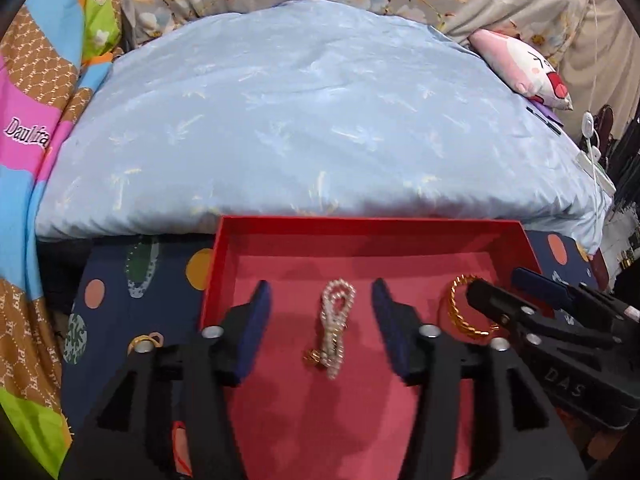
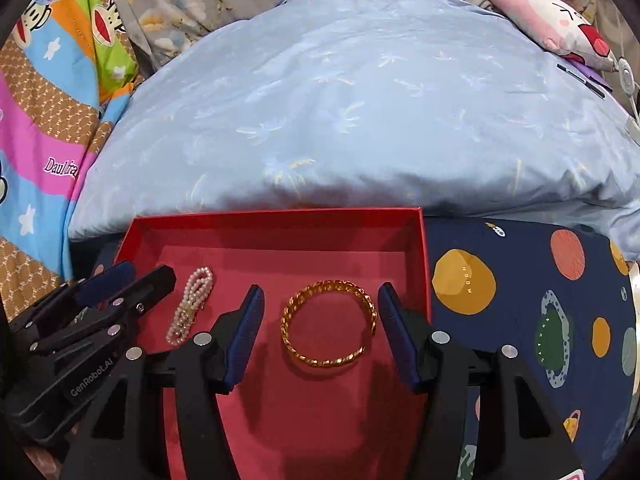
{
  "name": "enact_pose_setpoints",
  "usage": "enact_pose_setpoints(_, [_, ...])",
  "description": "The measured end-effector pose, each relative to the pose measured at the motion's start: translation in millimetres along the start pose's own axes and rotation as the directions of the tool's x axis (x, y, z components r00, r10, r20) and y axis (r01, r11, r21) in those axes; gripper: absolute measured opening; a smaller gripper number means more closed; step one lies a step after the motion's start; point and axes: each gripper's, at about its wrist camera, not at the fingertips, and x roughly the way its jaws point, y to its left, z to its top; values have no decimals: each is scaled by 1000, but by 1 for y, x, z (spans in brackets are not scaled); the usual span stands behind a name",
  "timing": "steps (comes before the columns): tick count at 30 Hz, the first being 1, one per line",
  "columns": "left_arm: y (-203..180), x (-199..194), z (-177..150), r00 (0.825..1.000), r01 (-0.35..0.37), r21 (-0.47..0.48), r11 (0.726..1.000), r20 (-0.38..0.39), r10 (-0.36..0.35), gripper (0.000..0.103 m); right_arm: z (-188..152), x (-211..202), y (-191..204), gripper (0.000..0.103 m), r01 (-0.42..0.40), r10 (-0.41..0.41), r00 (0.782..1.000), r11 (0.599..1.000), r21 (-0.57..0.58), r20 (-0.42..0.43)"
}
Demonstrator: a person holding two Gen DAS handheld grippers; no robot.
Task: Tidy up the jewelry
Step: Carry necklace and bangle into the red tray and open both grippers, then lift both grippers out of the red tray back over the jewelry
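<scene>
Done: we see the pearl bracelet (image 1: 335, 322) and the gold bangle (image 2: 330, 324) lying side by side inside the red box (image 1: 368, 226), not touching.
Left to do: we think the small gold ring (image 1: 146, 340) on the dark spotty cloth (image 2: 520, 320), just outside the box, goes in next.
Left gripper (image 1: 320, 320): we hold it wide apart, empty, above the pearls.
Right gripper (image 2: 320, 320): also wide, empty, above the bangle.
Hard to see: our claw hides part of the ring; the box's near edge is cut off.
</scene>
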Motion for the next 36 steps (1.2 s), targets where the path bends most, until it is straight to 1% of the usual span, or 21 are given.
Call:
enact_pose_setpoints(2, [6, -9, 2, 1000, -3, -23, 1000, 18, 3, 54, -1, -15, -1, 60, 20, -20, 999, 1000, -4, 32])
enact_pose_setpoints(4, [16, -24, 2, 999, 17, -58, 998, 35, -15, 54, -5, -31, -2, 63, 34, -33, 998, 999, -18, 58])
enact_pose_setpoints(6, [22, -39, -1, 998, 24, -66, 998, 53, -20, 55, -13, -54, -4, 65, 50, -47, 995, 998, -37, 91])
enact_pose_setpoints(7, [25, -48, -4, 998, 16, -66, 998, 64, -12, 57, -18, -64, -6, 67, 59, -54, 993, 997, -43, 103])
enact_pose_setpoints(9, [34, -74, -15, 996, -1, -77, 997, 93, 8, 60, -33, -89, -9, 69, 76, -68, 989, 995, -57, 129])
enact_pose_setpoints(11, [43, -96, -27, 994, 3, -90, 996, 111, 7, 64, -50, -109, -13, 70, 72, -64, 988, 996, -53, 138])
enact_pose_setpoints(13, [50, -116, -41, 993, 4, -107, 994, 117, 9, 65, -66, -125, -17, 71, 69, -61, 988, 996, -49, 142])
enact_pose_setpoints(17, [59, -150, -73, 990, -8, -143, 990, 135, 28, 65, -109, -155, -18, 71, 96, -89, 985, 994, -45, 146])
enact_pose_setpoints(20, [59, -168, -101, 992, -19, -138, 990, 121, 35, 66, -142, -172, -15, 71, 104, -97, 985, 994, -37, 141])
enact_pose_setpoints(24, [52, -182, -137, 997, -3, -123, 992, 80, 13, 67, -182, -186, -13, 71, 105, -101, 988, 994, -25, 115])
enact_pose_setpoints(25, [50, -185, -149, 998, 2, -117, 993, 67, 6, 69, -194, -190, -14, 71, 103, -101, 989, 994, -18, 106])
enact_pose_setpoints(30, [38, -188, -193, 1000, 2, -97, 995, 7, -1, 73, -240, -195, -20, 71, 94, -96, 994, 995, 33, 54])
enact_pose_setpoints(33, [36, -188, -219, 999, 14, -114, 993, -31, -18, 79, -264, -196, -24, 71, 99, -100, 995, 994, 56, 27])
enact_pose_setpoints(36, [37, -188, -237, 998, 8, -129, 992, -55, -15, 82, -283, -197, -25, 71, 92, -93, 996, 994, 64, 5])
